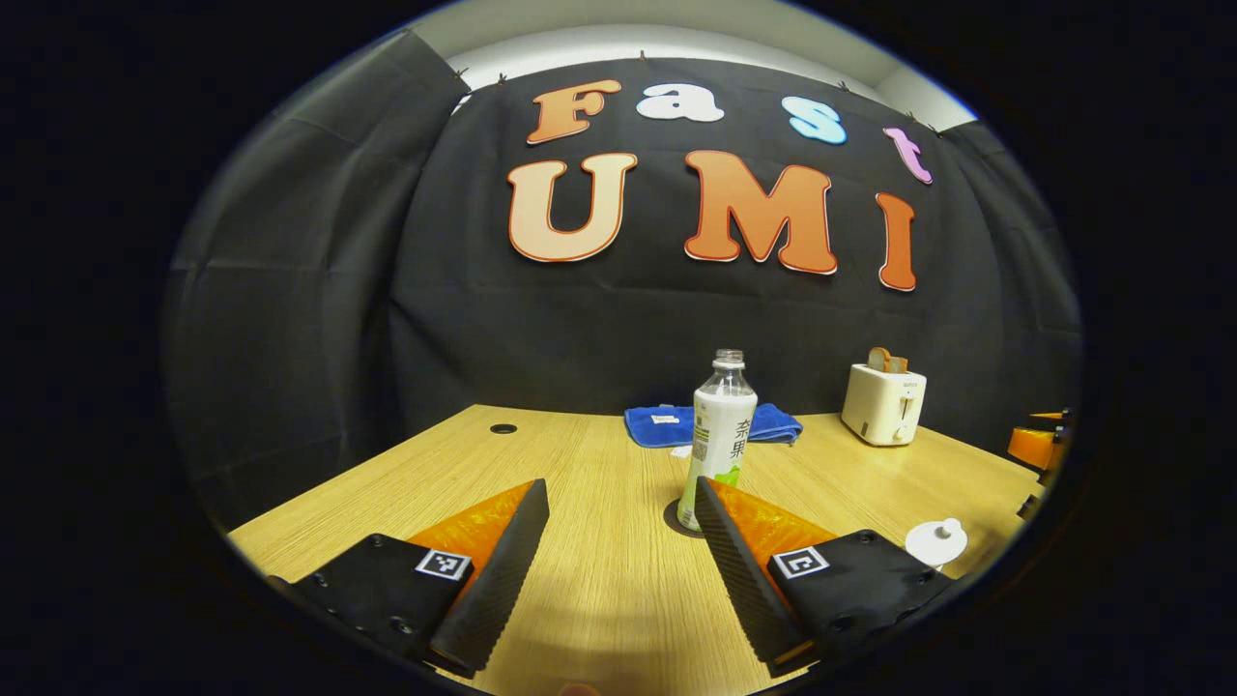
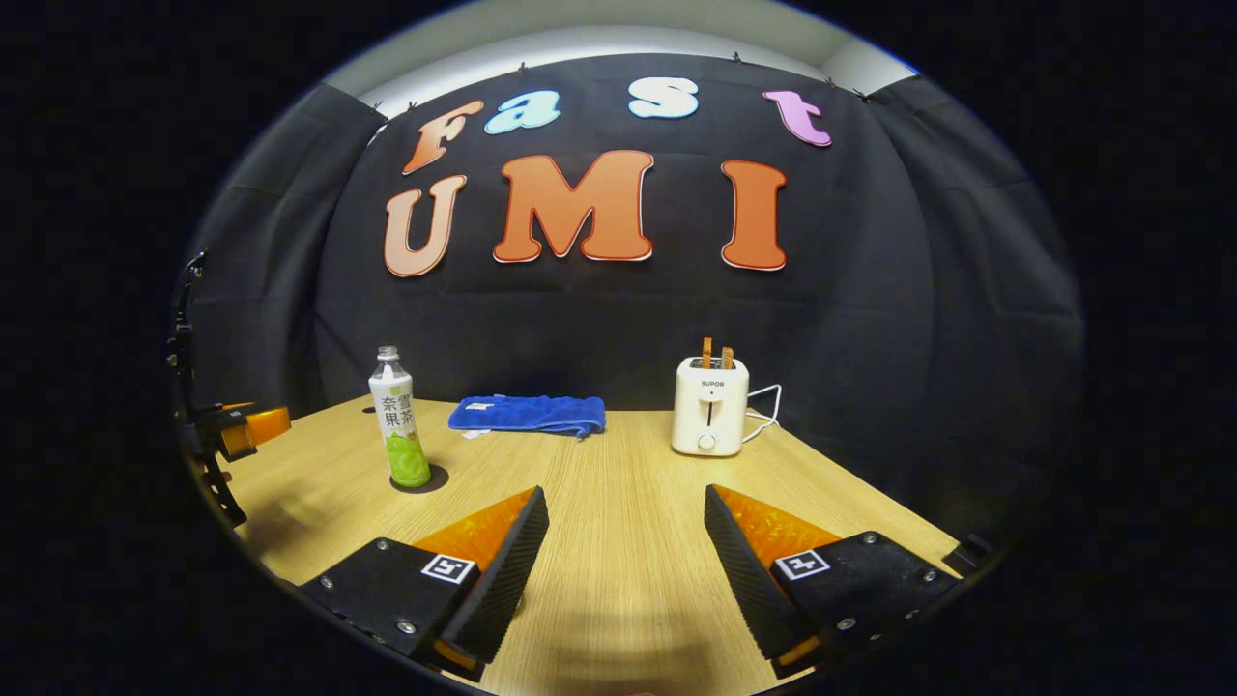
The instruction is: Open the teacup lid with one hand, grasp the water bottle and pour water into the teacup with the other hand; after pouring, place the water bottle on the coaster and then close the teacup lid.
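The water bottle [image 1: 723, 435], clear with a white and green label and no cap, stands upright on a dark round coaster [image 1: 671, 519] just beyond my left gripper's right finger. My left gripper [image 1: 619, 489] is open over bare table, holding nothing. A white round teacup lid with a knob [image 1: 935, 541] sits low at the right; the cup under it is hidden behind my finger. In the right gripper view the bottle [image 2: 398, 420] and coaster [image 2: 425, 480] stand at the far left. My right gripper [image 2: 625, 494] is open and holds nothing.
A folded blue cloth [image 1: 710, 423] [image 2: 527, 414] lies at the back of the wooden table [image 1: 599, 580]. A white toaster [image 2: 710, 406] [image 1: 882, 401] with toast in it stands at the back right, its cord trailing. A cable hole [image 1: 503, 428] is back left.
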`<state>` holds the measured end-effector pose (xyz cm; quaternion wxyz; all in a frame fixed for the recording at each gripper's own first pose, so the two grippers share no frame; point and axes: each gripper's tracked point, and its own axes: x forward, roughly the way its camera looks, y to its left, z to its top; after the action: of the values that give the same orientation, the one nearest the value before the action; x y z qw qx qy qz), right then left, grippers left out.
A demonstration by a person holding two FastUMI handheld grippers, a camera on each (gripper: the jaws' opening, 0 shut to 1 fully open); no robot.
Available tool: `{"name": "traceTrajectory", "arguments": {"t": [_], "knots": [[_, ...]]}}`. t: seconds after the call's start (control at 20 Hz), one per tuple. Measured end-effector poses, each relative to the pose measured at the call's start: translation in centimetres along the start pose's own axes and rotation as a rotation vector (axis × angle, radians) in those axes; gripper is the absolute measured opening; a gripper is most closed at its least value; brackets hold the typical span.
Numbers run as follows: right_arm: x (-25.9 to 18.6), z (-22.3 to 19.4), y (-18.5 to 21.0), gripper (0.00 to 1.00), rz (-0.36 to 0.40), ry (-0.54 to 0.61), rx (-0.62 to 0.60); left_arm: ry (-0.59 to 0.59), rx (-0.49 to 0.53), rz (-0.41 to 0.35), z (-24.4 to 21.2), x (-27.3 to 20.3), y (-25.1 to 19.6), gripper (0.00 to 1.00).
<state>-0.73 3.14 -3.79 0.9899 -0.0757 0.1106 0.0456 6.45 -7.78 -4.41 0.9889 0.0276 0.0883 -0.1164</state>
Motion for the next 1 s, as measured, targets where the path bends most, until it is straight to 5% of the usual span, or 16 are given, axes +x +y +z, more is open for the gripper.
{"name": "traceTrajectory", "arguments": {"t": [1.0], "knots": [[-0.3, 0.0, 0.6, 0.97, 0.017, 0.003, -0.002, -0.051, 0.008, 0.008, 2.4, -1.3, 0.1, 0.98]]}}
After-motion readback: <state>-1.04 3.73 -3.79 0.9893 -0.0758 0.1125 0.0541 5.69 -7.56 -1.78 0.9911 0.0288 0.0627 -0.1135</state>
